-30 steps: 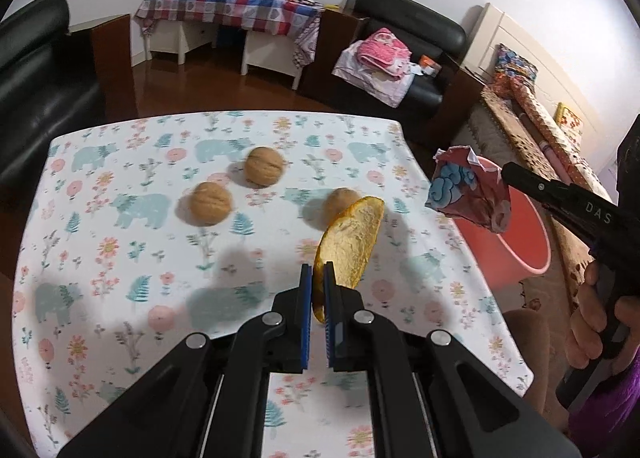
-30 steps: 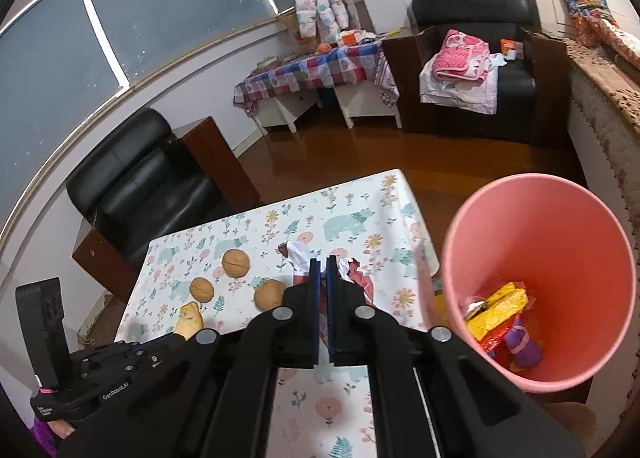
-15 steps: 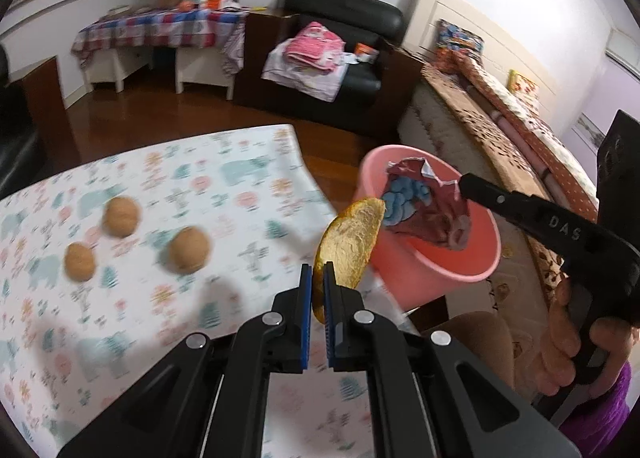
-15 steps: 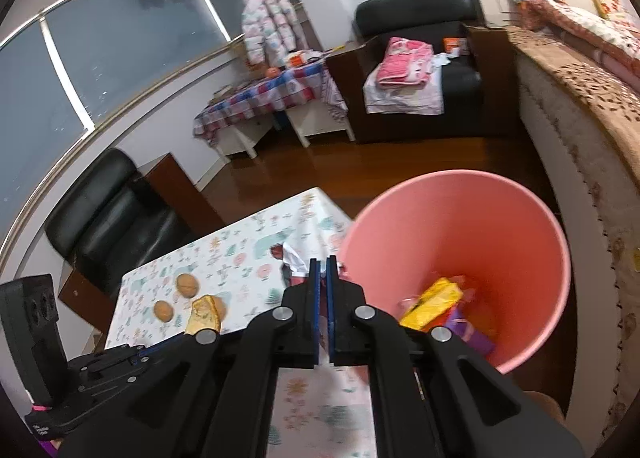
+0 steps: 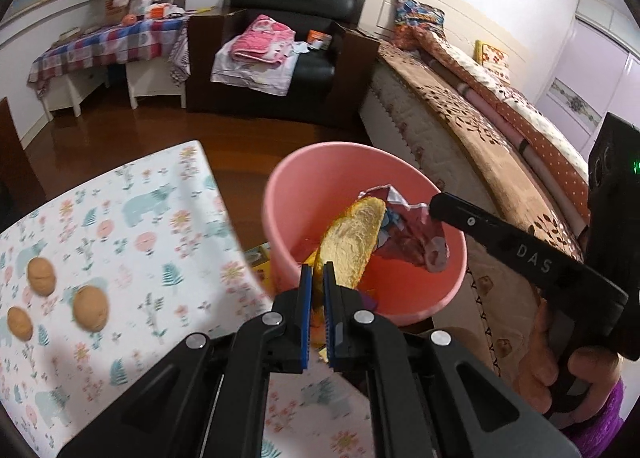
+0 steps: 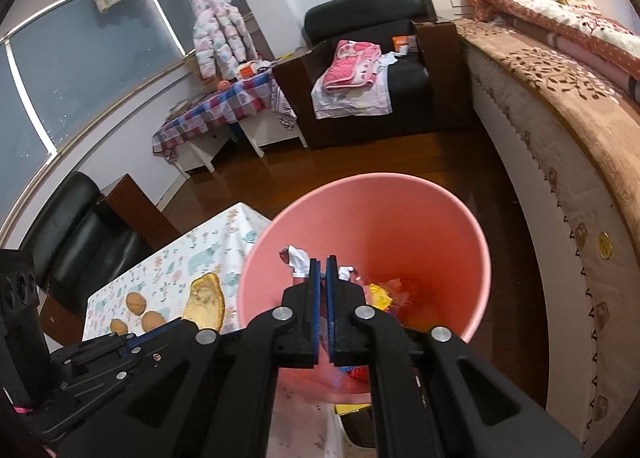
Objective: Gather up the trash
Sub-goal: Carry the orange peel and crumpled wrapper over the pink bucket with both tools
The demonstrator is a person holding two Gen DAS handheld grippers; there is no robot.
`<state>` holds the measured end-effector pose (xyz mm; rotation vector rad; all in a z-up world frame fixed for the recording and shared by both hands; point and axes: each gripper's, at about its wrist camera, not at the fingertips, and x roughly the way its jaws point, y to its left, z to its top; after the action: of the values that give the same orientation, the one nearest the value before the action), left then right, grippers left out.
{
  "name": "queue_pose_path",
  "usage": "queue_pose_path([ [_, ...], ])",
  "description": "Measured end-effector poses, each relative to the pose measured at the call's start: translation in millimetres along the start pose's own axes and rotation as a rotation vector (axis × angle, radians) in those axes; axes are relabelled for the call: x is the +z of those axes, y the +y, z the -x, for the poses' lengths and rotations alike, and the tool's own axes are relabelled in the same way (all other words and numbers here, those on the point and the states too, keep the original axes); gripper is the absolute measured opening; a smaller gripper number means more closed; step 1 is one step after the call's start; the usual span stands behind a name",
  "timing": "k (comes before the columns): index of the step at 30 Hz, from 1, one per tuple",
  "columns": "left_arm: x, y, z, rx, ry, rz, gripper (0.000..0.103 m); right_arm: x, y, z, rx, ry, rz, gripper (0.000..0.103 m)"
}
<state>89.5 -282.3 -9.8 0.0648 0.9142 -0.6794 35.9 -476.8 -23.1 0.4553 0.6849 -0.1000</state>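
A pink bin (image 5: 320,161) stands on the floor just past the corner of the flowered table (image 5: 140,238). My left gripper (image 5: 317,270) is shut on a curved orange peel (image 5: 352,242), held up in the air. In the right wrist view the peel (image 6: 205,302) hangs over the table's edge, just left of the bin (image 6: 440,225). My right gripper (image 6: 320,262) is shut on a crumpled red and white wrapper (image 6: 296,258) above the bin's mouth. The wrapper (image 5: 408,234) also shows in the left wrist view. Yellow and red trash (image 6: 380,294) lies in the bin's bottom.
Three walnuts (image 5: 90,312) lie on the table. A bed (image 5: 500,145) runs along the right, close behind the bin. A black armchair (image 5: 292,17) with clothes and a checked side table (image 5: 104,45) stand across the wooden floor. A person's hand (image 5: 580,374) holds the right gripper.
Both grippers swung right, away from the table's middle and toward the bin. The wrapper now hangs over the bin's mouth, and the peel has come to the table's edge beside it.
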Motion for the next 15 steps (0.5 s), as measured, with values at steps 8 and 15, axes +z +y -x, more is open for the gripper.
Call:
queue_pose_path([
  [8,13,-25,-26,0.003,0.004,-0.03,0.005,-2,-16,-3,-0.019,0.005,-0.01,0.003],
  [15,15,-33,-50,0.024,0.034,-0.044,0.005,-6,-25,-9,-0.034,0.029,-0.015,0.003],
])
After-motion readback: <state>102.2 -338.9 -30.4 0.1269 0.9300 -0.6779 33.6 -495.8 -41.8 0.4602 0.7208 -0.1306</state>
